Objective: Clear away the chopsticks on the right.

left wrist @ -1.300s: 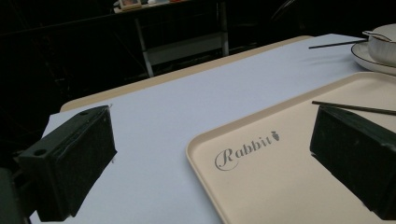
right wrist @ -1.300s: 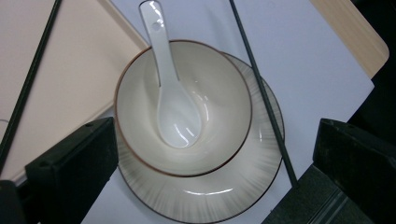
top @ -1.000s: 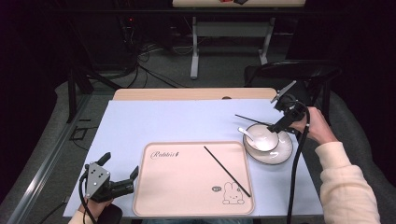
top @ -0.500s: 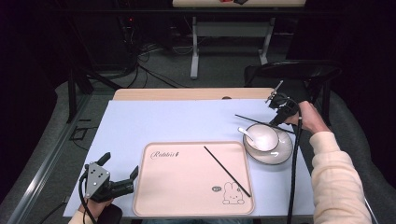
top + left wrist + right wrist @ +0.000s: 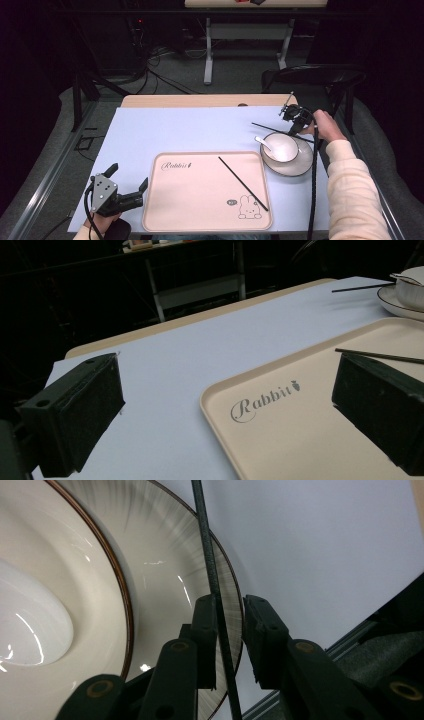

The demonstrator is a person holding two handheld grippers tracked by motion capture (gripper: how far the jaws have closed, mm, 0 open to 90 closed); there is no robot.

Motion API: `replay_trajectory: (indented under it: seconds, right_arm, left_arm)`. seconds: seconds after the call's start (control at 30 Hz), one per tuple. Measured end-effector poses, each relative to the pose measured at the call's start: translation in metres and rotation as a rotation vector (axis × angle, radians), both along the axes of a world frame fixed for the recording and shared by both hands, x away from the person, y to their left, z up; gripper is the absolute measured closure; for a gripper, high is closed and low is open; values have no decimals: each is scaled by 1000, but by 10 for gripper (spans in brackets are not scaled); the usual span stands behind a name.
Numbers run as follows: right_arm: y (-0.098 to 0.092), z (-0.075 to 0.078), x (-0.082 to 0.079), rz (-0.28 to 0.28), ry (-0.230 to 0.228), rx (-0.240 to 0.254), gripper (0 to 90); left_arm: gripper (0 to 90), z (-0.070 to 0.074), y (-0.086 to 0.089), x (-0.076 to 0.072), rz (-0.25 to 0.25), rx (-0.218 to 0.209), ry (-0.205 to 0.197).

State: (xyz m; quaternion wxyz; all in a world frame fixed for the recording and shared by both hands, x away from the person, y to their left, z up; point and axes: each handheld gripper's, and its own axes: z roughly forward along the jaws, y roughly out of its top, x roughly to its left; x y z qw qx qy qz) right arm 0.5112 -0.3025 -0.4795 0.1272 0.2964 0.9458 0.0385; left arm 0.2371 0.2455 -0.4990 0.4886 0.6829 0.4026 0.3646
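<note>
One chopstick (image 5: 243,183) lies diagonally on the tray (image 5: 165,210).

The plate (image 5: 165,580) and the white bowl (image 5: 281,148) look like shiny, smooth china with bright spots of light on them, and the plate has a thin brown line on its rim. The pink tray (image 5: 300,440) looks like smooth, dull plastic, and the pale blue sheet (image 5: 190,132) over the wooden table (image 5: 200,100) looks flat and matt like paper or cloth. The black chopstick (image 5: 210,565) has a fine rough grain, and the right gripper (image 5: 230,630) has dull black plastic jaws.
</note>
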Motion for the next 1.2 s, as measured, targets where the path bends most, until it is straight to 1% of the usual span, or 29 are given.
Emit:
replay_trajectory:
  seconds: [0.07,0.13,0.17,0.2,0.27,0.33,0.43,0.47,0.5,0.8,1.0,1.03,1.07,1.1,1.17,1.2]
  right_arm:
    - [0,-3,1,-5,19,-9,775]
    - [0,-4,2,-3,25,-9,776]
    - [0,-6,2,-11,33,-14,793]
    - [-1,-7,3,-5,38,-14,800]
    - [-2,-9,3,-14,37,-16,825]
    - [-3,-10,3,-18,34,-10,832]
    - [-4,-10,3,-29,36,10,847]
    - [-4,-10,3,-29,36,10,847]
    - [-5,-12,2,-39,49,11,847]
    - [-6,-15,-1,-56,40,27,848]
    - [-11,-14,-4,-109,42,53,855]
    - [-11,-14,-4,-126,46,45,855]
    - [-12,-14,-4,-135,40,50,856]
    - [-13,-13,-5,-147,43,48,856]
    - [-15,-11,-6,-161,32,73,856]
    - [-16,-8,-6,-154,26,66,856]
  left_arm:
    - [0,0,0,0,0,0,0]
    - [0,0,0,0,-1,2,-1]
    - [0,0,0,0,-1,1,-1]
    - [0,0,0,0,-1,1,-1]
    - [0,0,0,0,-1,1,-1]
    - [0,0,0,0,-1,2,-1]
    - [0,0,0,0,0,1,0]
    - [0,0,0,0,0,1,0]
    - [0,0,0,0,0,0,-1]
    - [0,0,0,0,0,1,-1]
    - [0,0,0,0,0,2,-1]
    - [0,0,0,0,-3,3,-1]
    - [0,0,0,0,-3,4,-1]
    - [0,0,0,0,-2,3,-1]
    - [0,0,0,0,0,1,-1]
    - [0,0,0,0,0,2,-1]
